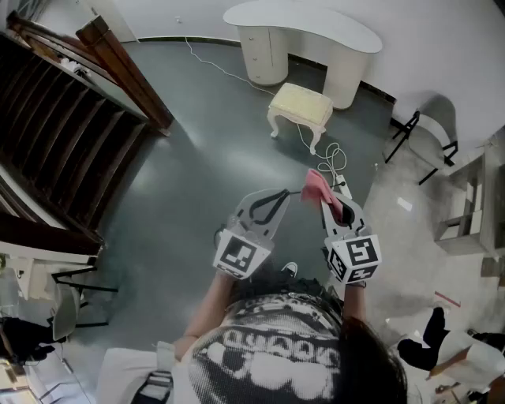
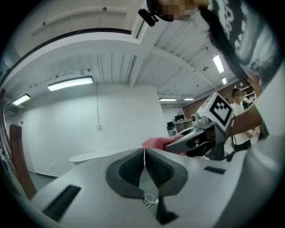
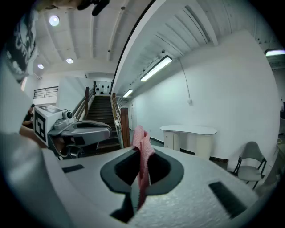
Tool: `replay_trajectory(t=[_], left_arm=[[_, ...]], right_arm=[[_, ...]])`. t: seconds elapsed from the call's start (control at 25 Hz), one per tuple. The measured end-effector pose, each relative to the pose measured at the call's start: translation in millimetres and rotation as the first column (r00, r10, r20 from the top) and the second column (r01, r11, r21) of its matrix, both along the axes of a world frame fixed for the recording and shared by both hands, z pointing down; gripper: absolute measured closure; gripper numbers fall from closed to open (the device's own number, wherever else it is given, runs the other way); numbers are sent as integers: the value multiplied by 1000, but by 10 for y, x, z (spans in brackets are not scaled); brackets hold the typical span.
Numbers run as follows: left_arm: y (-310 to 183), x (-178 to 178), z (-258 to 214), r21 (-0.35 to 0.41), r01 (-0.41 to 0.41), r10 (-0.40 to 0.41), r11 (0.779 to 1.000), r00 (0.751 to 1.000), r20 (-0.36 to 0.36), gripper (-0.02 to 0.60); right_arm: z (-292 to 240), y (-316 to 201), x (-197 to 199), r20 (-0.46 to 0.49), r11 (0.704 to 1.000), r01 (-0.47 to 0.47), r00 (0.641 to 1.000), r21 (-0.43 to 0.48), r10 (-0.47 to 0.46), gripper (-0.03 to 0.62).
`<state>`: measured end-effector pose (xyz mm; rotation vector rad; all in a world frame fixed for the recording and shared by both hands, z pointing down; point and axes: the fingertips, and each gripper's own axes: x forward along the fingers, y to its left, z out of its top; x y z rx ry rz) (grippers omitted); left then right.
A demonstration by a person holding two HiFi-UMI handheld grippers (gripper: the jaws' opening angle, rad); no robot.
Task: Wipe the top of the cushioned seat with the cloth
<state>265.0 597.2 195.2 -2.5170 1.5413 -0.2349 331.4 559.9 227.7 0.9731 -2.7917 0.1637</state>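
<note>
A cream cushioned seat [image 1: 301,105] with white legs stands on the grey floor in front of a white desk [image 1: 304,24], well ahead of both grippers. My right gripper [image 1: 325,195] is shut on a pink cloth [image 1: 319,188], which sticks up between its jaws [image 3: 141,151]. My left gripper [image 1: 287,192] is shut with nothing in it; its jaws meet in a thin line in the left gripper view [image 2: 144,161]. Both grippers are held side by side in the air, close to the person's body. The cloth [image 2: 156,142] also shows past the left jaws.
A dark wooden staircase [image 1: 55,126] runs along the left. A white cable [image 1: 331,158] lies on the floor by the seat. A grey chair [image 1: 430,130] stands at the right, with shelving [image 1: 473,205] beyond it. Another chair [image 1: 67,304] sits at lower left.
</note>
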Motion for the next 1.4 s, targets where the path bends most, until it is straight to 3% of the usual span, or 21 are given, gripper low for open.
replay_trajectory(t=[0.4, 0.76, 1.4], left_arm=[[-157, -42, 57, -19, 35, -36, 999, 999, -18, 575], [-611, -494, 150, -50, 74, -75, 996, 997, -26, 575], [-2644, -1876, 41, -31, -14, 14, 999, 1000, -14, 575]], right_arm=[[87, -256, 55, 32, 1000, -18, 999, -25, 18, 582], [171, -781, -264, 55, 998, -22, 998, -65, 25, 582], [91, -2713, -1571, 34, 992, -109, 993, -57, 111, 582]])
